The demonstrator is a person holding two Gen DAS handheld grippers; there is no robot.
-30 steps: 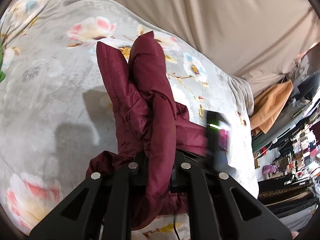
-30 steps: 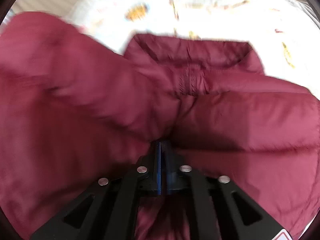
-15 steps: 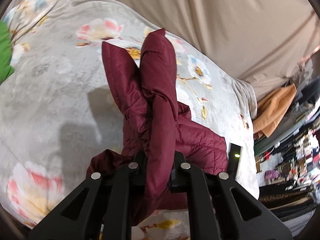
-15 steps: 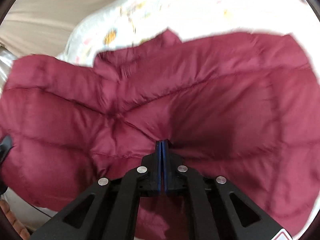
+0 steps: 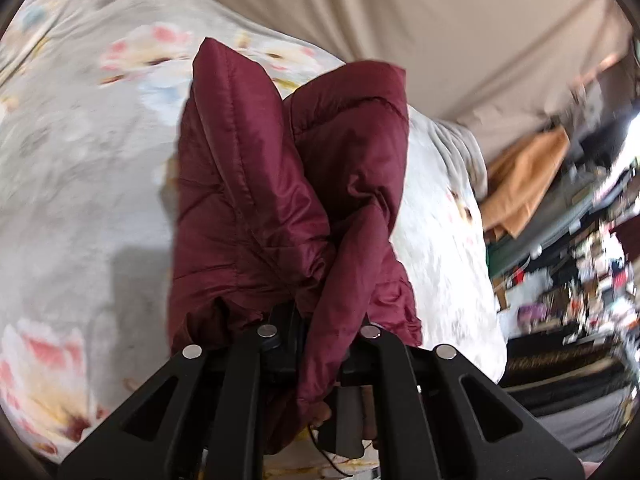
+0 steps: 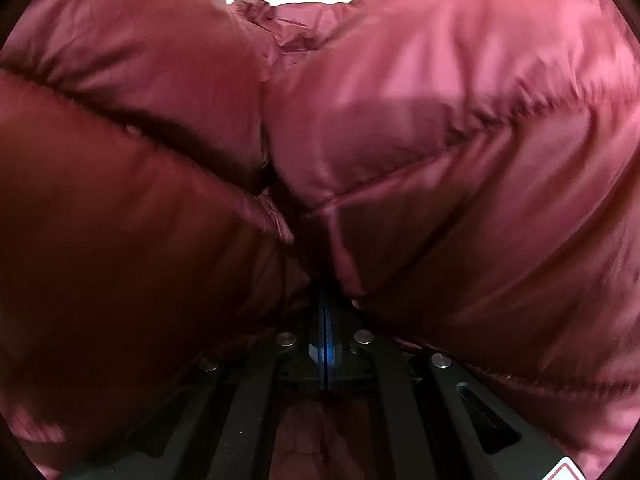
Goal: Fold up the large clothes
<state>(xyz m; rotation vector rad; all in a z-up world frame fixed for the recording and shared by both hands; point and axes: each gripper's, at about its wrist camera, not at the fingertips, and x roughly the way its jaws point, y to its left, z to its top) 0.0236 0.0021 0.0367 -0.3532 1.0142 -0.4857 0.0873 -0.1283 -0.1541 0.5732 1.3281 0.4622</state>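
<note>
The bed (image 5: 76, 208), under a floral cover, fills the area ahead of and below the left gripper (image 5: 316, 344). The jacket (image 5: 288, 200), maroon and quilted, rises in two puffed folds ahead of that gripper, above the cover. The left gripper is clamped on a fold of the jacket that passes between its fingers and hangs below them. In the right wrist view the jacket (image 6: 440, 140) presses close around the right gripper (image 6: 326, 320). Its fingers meet completely; whether fabric is pinched at the tips cannot be told, because folds hide them.
</note>
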